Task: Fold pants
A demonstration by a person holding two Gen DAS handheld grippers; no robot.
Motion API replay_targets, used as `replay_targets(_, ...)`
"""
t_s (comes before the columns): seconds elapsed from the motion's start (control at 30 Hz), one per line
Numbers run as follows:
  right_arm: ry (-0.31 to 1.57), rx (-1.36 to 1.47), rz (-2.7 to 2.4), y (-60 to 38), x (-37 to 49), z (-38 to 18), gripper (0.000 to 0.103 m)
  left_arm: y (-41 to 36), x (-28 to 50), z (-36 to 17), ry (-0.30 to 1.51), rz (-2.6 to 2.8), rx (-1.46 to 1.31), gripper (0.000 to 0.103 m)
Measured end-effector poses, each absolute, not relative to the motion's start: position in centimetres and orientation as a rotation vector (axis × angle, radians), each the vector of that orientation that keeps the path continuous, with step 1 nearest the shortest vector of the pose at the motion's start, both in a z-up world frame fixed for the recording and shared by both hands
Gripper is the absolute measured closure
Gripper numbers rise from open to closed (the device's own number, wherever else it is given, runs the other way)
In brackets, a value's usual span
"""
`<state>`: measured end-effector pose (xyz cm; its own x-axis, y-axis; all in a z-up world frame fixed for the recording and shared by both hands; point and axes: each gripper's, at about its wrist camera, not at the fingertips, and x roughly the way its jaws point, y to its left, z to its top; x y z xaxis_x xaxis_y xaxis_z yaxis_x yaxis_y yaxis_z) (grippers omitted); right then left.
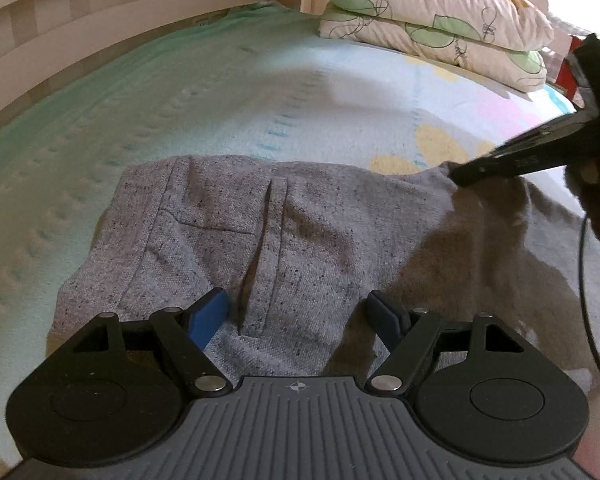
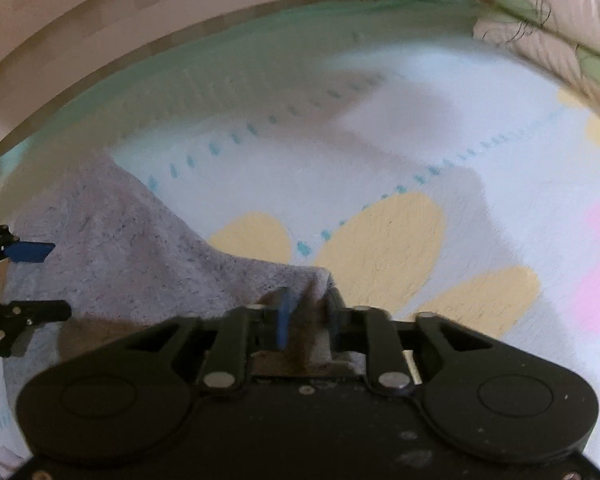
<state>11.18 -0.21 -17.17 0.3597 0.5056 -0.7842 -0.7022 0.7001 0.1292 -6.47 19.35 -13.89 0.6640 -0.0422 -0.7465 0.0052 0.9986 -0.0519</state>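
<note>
In the left wrist view the grey pants (image 1: 236,240) lie spread across the lower middle of the frame on the bed (image 1: 220,100), and the left claw (image 1: 300,312) hangs released above them, gripping nothing. At the right edge the right claw (image 1: 456,174) is clenched on a corner of the fabric, lifting it. The fold looks barely begun: most cloth is flat and unfolded.

Loads of open quilted bedspread (image 1: 228,92) beyond the speckled grey pants (image 1: 260,232); wooden bed rail (image 1: 60,28) blocks left, stacked leaf-print pillows (image 1: 440,20) far right.
</note>
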Motion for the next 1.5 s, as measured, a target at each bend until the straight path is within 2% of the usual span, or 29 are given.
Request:
replay_targets(0.17,0.891,-0.282,0.763,1.4,12.0,-18.2,0.100,19.1,-6.8,-13.9,0.839,-0.026,-0.021,0.028)
replay_targets(0.23,0.900,-0.272,0.756,1.1,11.9,-17.8,0.097,19.1,-6.9,-13.7,0.844,-0.024,-0.023,0.028)
replay_targets(0.27,0.890,-0.271,0.743,0.6,11.8,-17.2,0.092,19.0,-6.8,-13.6,0.850,-0.025,-0.021,0.028)
replay_targets(0.3,0.873,-0.262,0.726,-0.1,11.8,-16.4,0.079,18.8,-6.5,-13.3,0.856,-0.025,-0.021,0.028)
replay_targets(0.33,0.853,-0.243,0.715,-0.9,11.6,-15.7,0.072,18.8,-6.4,-13.0,0.861,-0.026,-0.024,0.028)
replay_targets(0.5,0.873,-0.229,0.720,-8.1,8.6,-11.1,0.073,18.2,-5.8,-11.3,0.847,-0.065,-0.098,0.028)
replay_targets(0.63,0.925,-0.238,0.675,-13.8,3.8,-10.2,0.072,15.8,-5.8,-10.8,0.824,-0.117,-0.052,0.028)
replay_targets(0.8,1.004,-0.173,0.554,-19.1,-3.5,-13.0,0.073,12.5,-6.7,-11.1,0.824,-0.220,0.022,0.028)
replay_targets(0.97,1.023,-0.126,0.428,-20.4,-8.7,-16.6,0.082,10.9,-7.3,-12.5,0.867,-0.267,0.111,0.027)
replay_targets(1.0,1.048,-0.163,0.408,-20.2,-9.5,-17.5,0.089,11.2,-7.3,-13.3,0.912,-0.255,0.114,0.027)
replay_targets(1.03,1.093,-0.185,0.388,-20.2,-10.3,-18.6,0.091,11.6,-7.3,-14.1,0.959,-0.240,0.106,0.027)
replay_targets(1.23,1.000,-0.040,0.322,-22.9,-12.5,-17.1,0.091,11.7,-8.0,-14.5,0.940,-0.229,0.117,0.027)
replay_targets(1.37,0.871,0.097,0.009,-27.9,-12.1,-15.7,0.089,11.6,-7.8,-13.8,0.908,-0.216,0.020,0.027)
replay_targets(1.5,0.786,0.111,-0.315,-33.7,-12.4,-15.3,0.086,10.6,-7.2,-12.9,0.871,-0.249,0.007,0.027)
